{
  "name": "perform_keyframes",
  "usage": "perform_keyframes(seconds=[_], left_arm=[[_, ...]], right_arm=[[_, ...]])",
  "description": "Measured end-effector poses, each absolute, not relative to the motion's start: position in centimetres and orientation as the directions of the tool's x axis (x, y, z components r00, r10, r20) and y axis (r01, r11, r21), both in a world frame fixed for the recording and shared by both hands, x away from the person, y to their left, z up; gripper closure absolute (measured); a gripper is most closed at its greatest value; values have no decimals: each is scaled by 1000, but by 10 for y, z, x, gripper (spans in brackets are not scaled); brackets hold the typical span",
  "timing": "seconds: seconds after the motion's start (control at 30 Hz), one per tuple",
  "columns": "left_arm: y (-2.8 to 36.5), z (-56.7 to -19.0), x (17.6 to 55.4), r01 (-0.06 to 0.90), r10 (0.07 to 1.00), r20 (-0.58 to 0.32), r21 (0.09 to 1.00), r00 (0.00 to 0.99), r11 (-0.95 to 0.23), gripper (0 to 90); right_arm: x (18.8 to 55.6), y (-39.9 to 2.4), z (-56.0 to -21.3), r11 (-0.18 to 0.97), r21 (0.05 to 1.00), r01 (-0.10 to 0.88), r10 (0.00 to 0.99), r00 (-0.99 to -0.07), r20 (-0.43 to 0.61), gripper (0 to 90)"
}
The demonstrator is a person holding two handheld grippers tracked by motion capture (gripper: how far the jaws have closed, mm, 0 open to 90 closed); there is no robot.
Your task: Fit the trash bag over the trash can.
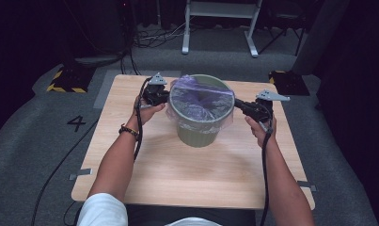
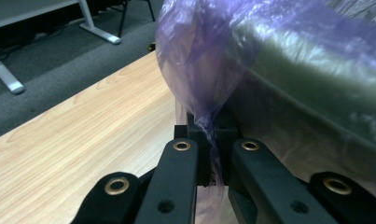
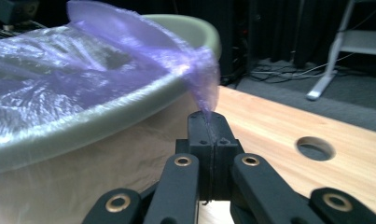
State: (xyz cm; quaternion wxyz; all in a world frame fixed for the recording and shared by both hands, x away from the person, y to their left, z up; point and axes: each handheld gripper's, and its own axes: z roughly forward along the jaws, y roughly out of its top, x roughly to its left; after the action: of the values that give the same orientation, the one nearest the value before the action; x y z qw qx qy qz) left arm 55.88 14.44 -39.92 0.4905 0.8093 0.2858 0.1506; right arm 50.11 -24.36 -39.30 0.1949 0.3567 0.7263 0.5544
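Either side, jaws pinch the purple bag (image 1: 201, 96) lining the green bin (image 1: 196, 134); table (image 1: 187, 174) around.

light falls from above on the table (image 1: 196, 174); the room around stays dark. the bag (image 2: 209, 60) and jaws look soft, out of focus up close.

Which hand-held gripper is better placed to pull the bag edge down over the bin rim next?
Neither clearly: left hand-held gripper and right hand-held gripper each pinch the purple bag beside the bin rim, on opposite sides.

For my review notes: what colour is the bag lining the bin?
Translucent purple bin bag, clearest in the right gripper view.
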Motion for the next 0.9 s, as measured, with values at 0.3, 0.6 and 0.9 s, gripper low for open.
perform_keyframes(seconds=[0.3, 0.6, 0.9], left_arm=[[151, -406, 539, 310, 585, -50, 882, 809, -354, 899], [161, -406, 499, 277, 590, 5, 880, 807, -386, 835], [183, -395, 480, 268, 640, -1, 909, 768, -319, 487]], right_arm=[[497, -242, -397, 133, 946, 295, 702, -702, 120, 900], [470, -245, -398, 185, 944, 272, 666, -741, 83, 900], [456, -253, -392, 198, 949, 244, 662, -748, 54, 900]])
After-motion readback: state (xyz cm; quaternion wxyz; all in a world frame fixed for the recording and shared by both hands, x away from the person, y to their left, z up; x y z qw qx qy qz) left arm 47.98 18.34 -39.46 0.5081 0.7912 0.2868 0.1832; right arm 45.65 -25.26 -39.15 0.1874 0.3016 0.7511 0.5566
